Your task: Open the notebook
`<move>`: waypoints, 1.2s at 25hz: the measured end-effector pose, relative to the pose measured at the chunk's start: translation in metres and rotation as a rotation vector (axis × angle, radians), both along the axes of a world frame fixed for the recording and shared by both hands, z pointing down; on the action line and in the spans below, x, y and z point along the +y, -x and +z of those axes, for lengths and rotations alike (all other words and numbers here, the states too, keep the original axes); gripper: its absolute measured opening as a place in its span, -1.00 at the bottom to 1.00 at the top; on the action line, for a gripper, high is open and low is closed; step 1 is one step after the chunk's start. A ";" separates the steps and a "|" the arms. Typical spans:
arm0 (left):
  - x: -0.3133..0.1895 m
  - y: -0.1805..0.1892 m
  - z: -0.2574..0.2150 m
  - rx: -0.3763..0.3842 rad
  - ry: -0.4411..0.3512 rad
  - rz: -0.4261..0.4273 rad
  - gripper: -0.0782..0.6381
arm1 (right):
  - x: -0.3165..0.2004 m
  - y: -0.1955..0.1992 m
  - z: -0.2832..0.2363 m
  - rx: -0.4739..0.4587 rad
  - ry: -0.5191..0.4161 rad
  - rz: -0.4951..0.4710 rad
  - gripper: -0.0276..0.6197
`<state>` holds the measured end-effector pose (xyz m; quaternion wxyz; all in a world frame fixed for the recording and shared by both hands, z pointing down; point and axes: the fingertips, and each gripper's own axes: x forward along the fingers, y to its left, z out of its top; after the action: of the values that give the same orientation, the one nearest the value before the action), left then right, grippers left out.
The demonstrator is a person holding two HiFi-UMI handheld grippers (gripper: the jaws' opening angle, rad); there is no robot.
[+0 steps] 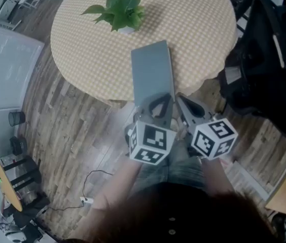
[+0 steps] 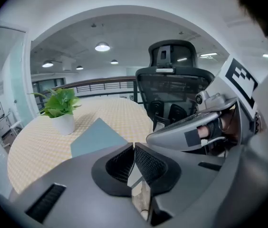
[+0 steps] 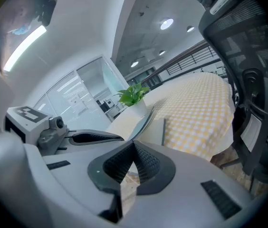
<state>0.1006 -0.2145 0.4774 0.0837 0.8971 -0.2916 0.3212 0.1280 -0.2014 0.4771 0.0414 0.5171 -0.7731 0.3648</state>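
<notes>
- A flat, rectangular grey-blue notebook (image 1: 153, 72) with a plain, smooth cover lies closed on a round worktop (image 1: 199, 29). The worktop is covered in yellow checked cloth, and the notebook reaches its near edge.
- A leafy green plant (image 1: 120, 9) in a white pot stands beyond the notebook.
- The left tongs (image 1: 157, 107) and right tongs (image 1: 187, 108) have ribbed black pads. Both are pressed together on nothing, just at the notebook's near end.

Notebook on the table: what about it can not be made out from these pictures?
- Near end of the notebook: head view, covered by the left gripper and right gripper.
- Spine side and pages: too small in every view.
- Near part again: left gripper view, behind that gripper's own body.
</notes>
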 end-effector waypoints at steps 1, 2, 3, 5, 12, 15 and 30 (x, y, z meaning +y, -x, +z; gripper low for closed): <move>-0.001 0.003 -0.004 0.017 0.003 -0.015 -0.72 | -0.002 0.003 -0.003 0.001 -0.007 -0.007 -0.88; -0.003 0.006 -0.008 0.034 0.006 -0.030 -0.72 | -0.004 0.006 -0.005 0.002 -0.013 -0.013 -0.88; -0.004 0.010 -0.012 0.048 0.008 -0.043 -0.72 | -0.006 0.009 -0.008 0.003 -0.019 -0.018 -0.88; -0.005 0.016 -0.018 0.066 0.002 -0.062 -0.72 | -0.008 0.015 -0.012 0.006 -0.027 -0.029 -0.88; -0.011 0.044 -0.039 0.125 -0.012 -0.123 -0.72 | -0.019 0.041 -0.028 0.027 -0.072 -0.101 -0.88; -0.013 0.058 -0.045 0.143 -0.015 -0.144 -0.72 | -0.026 0.052 -0.034 0.034 -0.085 -0.121 -0.88; -0.022 0.131 -0.053 0.232 0.025 -0.301 -0.72 | -0.053 0.117 -0.042 0.066 -0.087 -0.262 -0.88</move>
<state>-0.0305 -0.2362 0.4244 0.1749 0.8732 -0.4071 0.2029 0.0107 -0.2542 0.4351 0.0918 0.4247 -0.8473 0.3053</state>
